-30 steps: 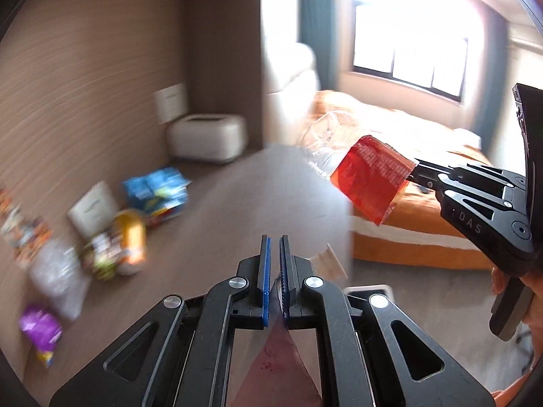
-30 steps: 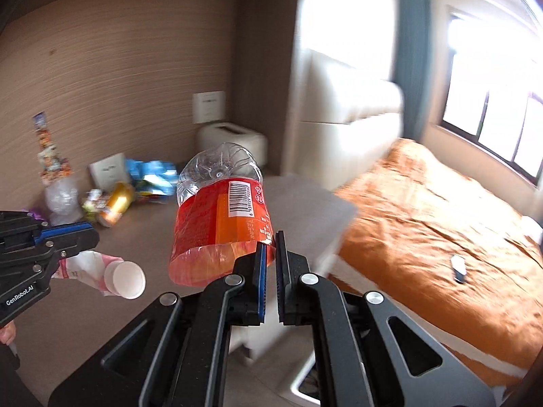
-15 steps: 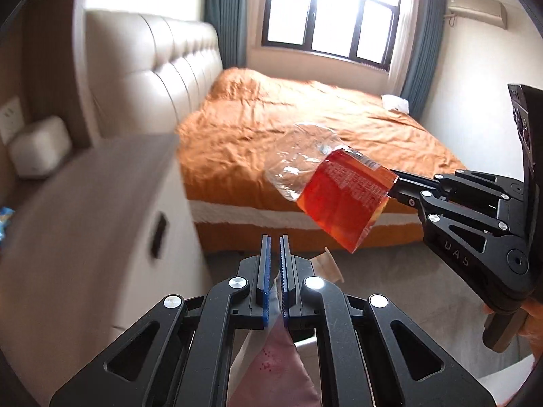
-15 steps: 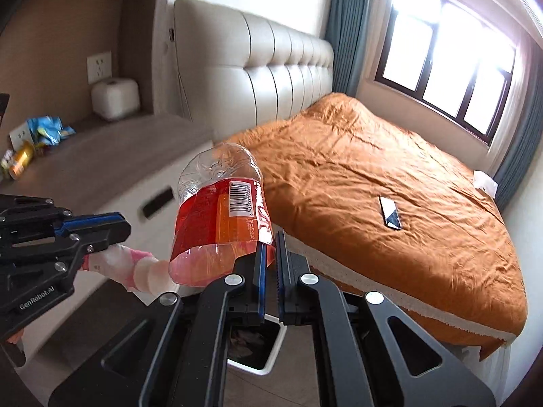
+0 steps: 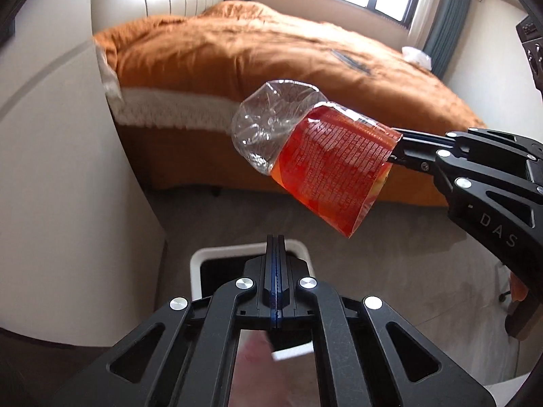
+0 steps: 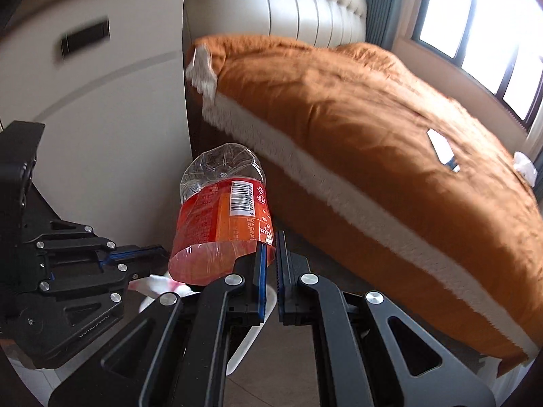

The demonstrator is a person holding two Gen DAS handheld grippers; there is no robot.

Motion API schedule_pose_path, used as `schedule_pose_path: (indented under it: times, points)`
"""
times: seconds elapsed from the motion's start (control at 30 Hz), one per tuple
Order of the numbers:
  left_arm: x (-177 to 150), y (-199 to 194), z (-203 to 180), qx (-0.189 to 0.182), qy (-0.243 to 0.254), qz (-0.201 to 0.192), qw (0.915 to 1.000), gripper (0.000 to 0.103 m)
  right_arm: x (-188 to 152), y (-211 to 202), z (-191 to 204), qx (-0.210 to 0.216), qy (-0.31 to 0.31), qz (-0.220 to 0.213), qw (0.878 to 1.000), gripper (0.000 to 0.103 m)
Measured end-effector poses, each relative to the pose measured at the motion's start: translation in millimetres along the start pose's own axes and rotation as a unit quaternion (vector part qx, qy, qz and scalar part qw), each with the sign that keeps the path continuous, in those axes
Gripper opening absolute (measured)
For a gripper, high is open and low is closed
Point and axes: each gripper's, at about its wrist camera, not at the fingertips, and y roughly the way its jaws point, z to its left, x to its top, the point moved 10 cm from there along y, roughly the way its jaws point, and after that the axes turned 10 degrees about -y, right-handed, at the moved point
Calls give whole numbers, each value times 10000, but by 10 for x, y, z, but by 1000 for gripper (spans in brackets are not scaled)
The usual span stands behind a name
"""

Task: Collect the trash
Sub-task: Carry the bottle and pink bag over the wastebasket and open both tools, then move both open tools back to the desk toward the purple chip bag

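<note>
both tongs are closed. the right tongs [image 6: 269,242] pinch the rim of a crushed plastic bottle [image 6: 220,217] with a red-orange label, clamped at the label's lower edge, so the clear crumpled end of the bottle points away from the tongs and up. in the left wrist view the same bottle [image 5: 315,159] hangs out from the right tongs [image 5: 395,151], above and to the right of the white bin [image 5: 203,257]. the left tongs [image 5: 275,247] are pressed flat together with their tips over the bin's rim; in the right wrist view the left tongs [image 6: 159,251] show a crumpled white and pink bit of trash [image 6: 156,283] just below their tips, blurred, and whether they grip it cannot be told. the bin [image 6: 244,346] stands on the floor [image 5: 390,271], close to the foot of a white cabinet [image 5: 61,169] and near the side of a bed [image 6: 373,135] with an orange cover. beyond the bin, a phone [image 6: 441,149] lies on the bed cover, and a padded headboard [image 6: 288,3] rises behind the bed.
</note>
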Motion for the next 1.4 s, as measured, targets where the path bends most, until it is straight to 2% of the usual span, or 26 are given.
schedule_pose_path:
  times: [0.13, 0.17, 0.2, 0.23, 0.27, 0.33, 0.4, 0.5, 0.67, 0.8, 0.97, 1.13, 1.23, 1.4]
  points:
    - [-402, 507, 200, 29, -50, 197, 9998, 1, -455, 563, 225, 294, -47, 169, 9994, 6]
    - [-477, 601, 238, 0, -92, 266, 9996, 16, -561, 676, 286, 263, -108, 113, 9995, 7]
    - [-575, 707, 281, 6, -138, 288, 9995, 87, -623, 744, 339, 314, -168, 31, 9994, 22]
    - [-659, 794, 330, 83, -144, 273, 9995, 93, -689, 820, 373, 211, -282, 64, 9994, 89]
    - [-741, 901, 376, 211, -61, 289, 9993, 98, -751, 871, 360, -87, -340, 46, 9994, 99]
    - [-829, 1042, 452, 373, -1, 255, 9990, 98, -773, 872, 365, -143, -361, -187, 9991, 99]
    - [-894, 1095, 480, 287, -139, 262, 9991, 98, -832, 931, 392, -152, -450, -126, 9988, 99]
    - [-911, 1085, 536, 344, -243, 193, 9989, 98, -860, 922, 443, -184, -589, -87, 9981, 99]
    - [-778, 913, 537, 391, -315, 150, 9986, 98, -782, 792, 474, -229, -677, -28, 9974, 99]
    - [-597, 594, 494, 427, -234, 85, 9988, 98, -645, 603, 466, -169, -530, 9, 9984, 99]
    - [-453, 143, 575, 468, -223, -88, 9986, 98, -415, 238, 424, -284, -475, -6, 9985, 99]
    - [-198, -539, 541, 511, -251, -299, 9979, 98, -142, -241, 383, -299, -361, -140, 9988, 99]
    - [-22, -1037, 464, 569, -282, -503, 9967, 98, 105, -636, 355, -290, -315, -322, 9986, 99]
    - [324, -1911, 383, 542, -490, -795, 9942, 98, 722, -1373, 319, -326, -380, -746, 9960, 99]
